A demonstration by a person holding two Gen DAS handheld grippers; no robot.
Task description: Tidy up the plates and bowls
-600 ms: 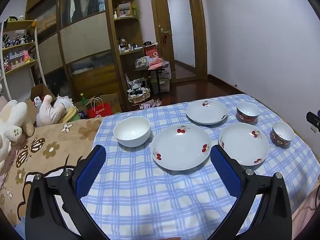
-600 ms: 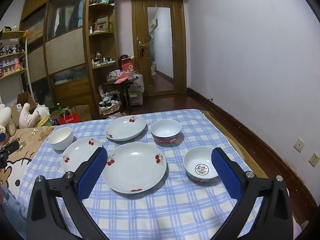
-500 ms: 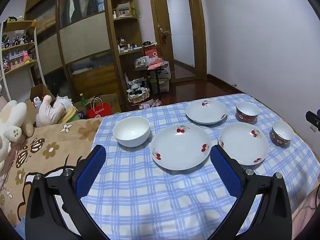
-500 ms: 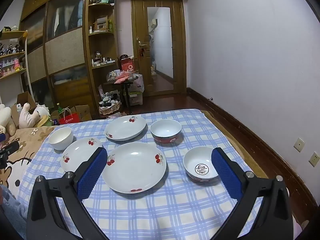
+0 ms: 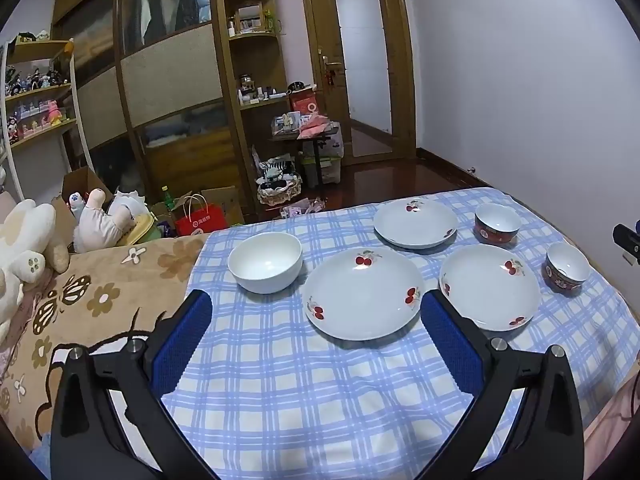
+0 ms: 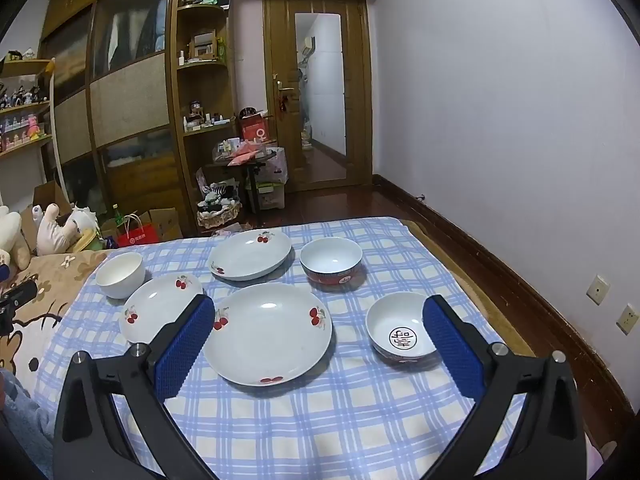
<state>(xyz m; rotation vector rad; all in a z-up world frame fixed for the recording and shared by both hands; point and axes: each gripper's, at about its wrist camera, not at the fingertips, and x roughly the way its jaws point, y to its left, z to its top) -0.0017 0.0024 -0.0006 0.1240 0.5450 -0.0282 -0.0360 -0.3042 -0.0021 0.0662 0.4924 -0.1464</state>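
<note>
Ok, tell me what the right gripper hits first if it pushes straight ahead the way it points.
Probably the near cherry plate: it lies straight ahead between the open right gripper fingers, on the checked cloth. Depth is hard to judge here.

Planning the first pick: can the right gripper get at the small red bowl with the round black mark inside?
Probably yes. The right gripper is open and empty, and the small red bowl sits alone just ahead on the blue checked cloth, nothing blocking.
</note>
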